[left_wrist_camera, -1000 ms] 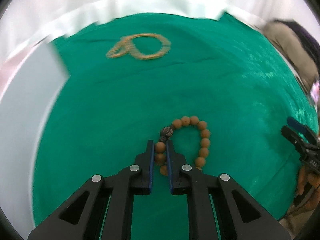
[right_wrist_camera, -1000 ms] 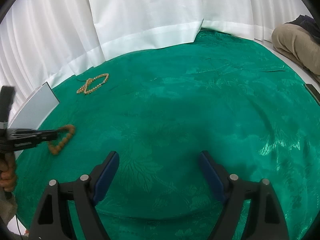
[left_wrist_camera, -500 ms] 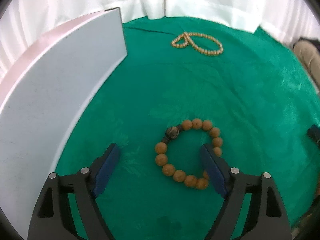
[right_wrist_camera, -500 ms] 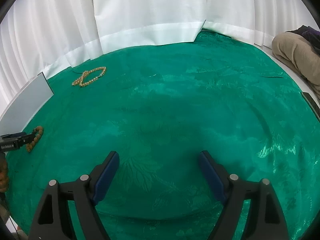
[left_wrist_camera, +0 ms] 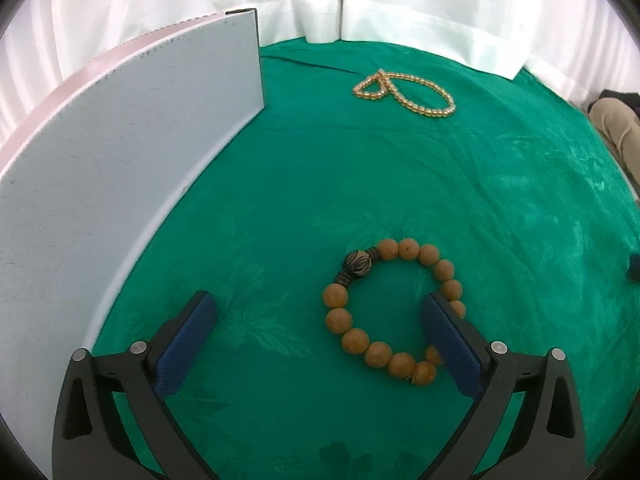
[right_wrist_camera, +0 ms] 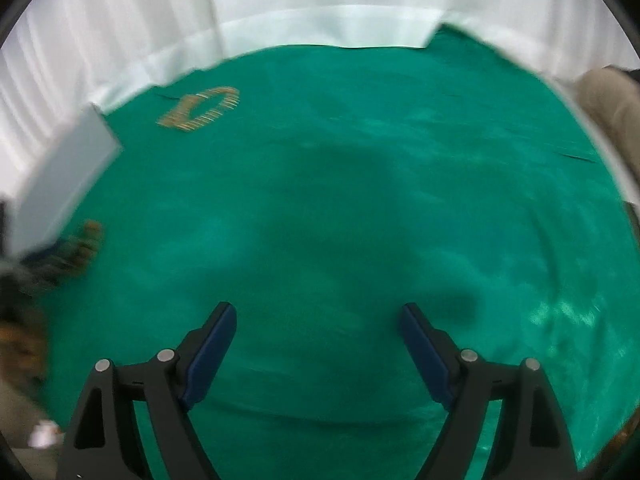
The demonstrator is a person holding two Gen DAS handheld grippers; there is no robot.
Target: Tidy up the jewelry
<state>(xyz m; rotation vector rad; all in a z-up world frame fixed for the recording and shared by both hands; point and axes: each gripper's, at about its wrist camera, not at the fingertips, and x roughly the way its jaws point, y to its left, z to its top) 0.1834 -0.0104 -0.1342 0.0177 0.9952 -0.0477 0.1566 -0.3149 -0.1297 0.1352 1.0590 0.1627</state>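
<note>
Brown wooden bead bracelet (left_wrist_camera: 390, 312) with one dark striped bead lies flat on the green patterned cloth (left_wrist_camera: 500, 200) in the left wrist view; the left gripper (left_wrist_camera: 316, 312) has just been opening, jaws wide, pads clear of the beads. At twelve o'clock lies a golden bead necklace (left_wrist_camera: 404, 90), at ten a white board (left_wrist_camera: 120, 160). Right wrist view, blurred: right gripper (right_wrist_camera: 318, 318) spread wide over bare cloth, bracelet at nine o'clock

Just beside the white board (right_wrist_camera: 60, 176), we see the wooden bead bracelet (right_wrist_camera: 90, 236) only as a blur in the right wrist view, its beads uncountable, while the left gripper's right finger (left_wrist_camera: 448, 340) hides several.
</note>
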